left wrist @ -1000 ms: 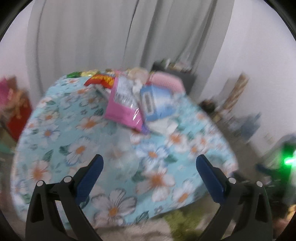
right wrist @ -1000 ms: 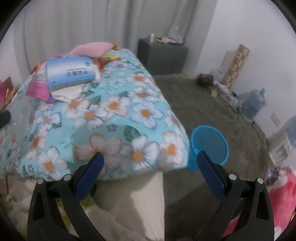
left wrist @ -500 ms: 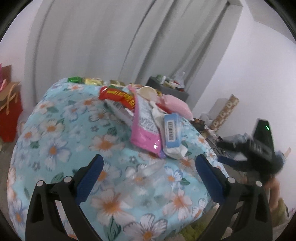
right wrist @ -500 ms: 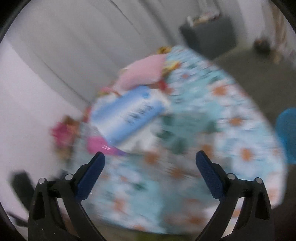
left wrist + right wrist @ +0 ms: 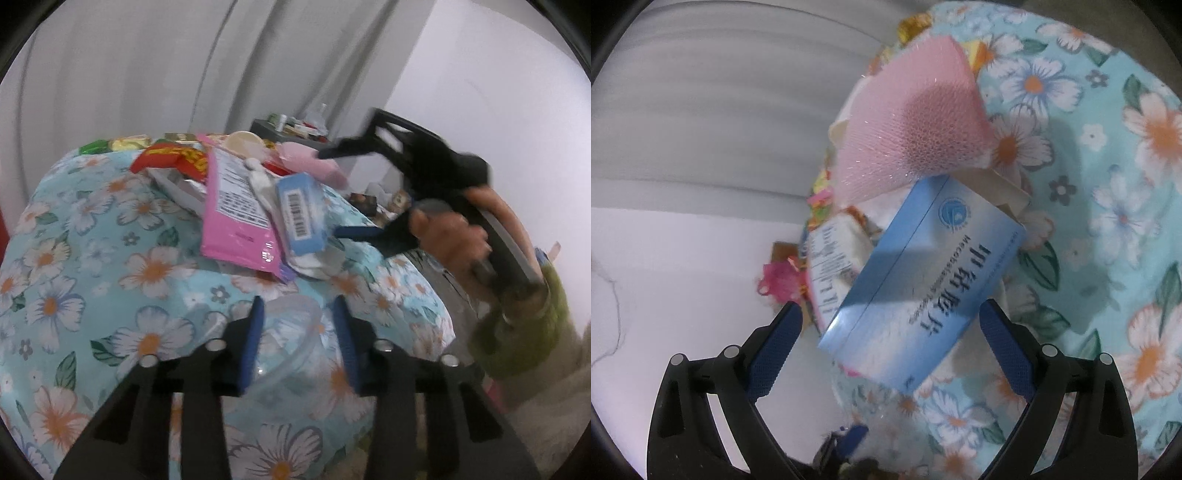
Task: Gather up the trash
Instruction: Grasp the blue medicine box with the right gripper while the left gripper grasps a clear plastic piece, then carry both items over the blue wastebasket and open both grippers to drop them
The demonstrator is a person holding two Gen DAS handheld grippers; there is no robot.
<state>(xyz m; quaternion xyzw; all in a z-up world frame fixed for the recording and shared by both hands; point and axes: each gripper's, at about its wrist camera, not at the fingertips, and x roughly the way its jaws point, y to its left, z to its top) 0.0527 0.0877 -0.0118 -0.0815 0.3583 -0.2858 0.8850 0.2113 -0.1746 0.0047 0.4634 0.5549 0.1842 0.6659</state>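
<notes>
In the lower middle of the left wrist view, the left gripper [image 5: 297,332] has just been closing, and its blue pads now press on a clear, crumpled plastic cup [image 5: 291,343] lying on the light blue cloth with white and orange flowers [image 5: 110,258]. Above it, in the centre of the frame, lies a heap of trash: a flat pink packet with a printed label [image 5: 236,214] and a light blue cardboard box with a barcode [image 5: 301,214]. In the right wrist view, the right gripper [image 5: 890,345] is wide open around this box [image 5: 923,284], not touching it. A pink foam net [image 5: 916,125] lies in the upper centre.
</notes>
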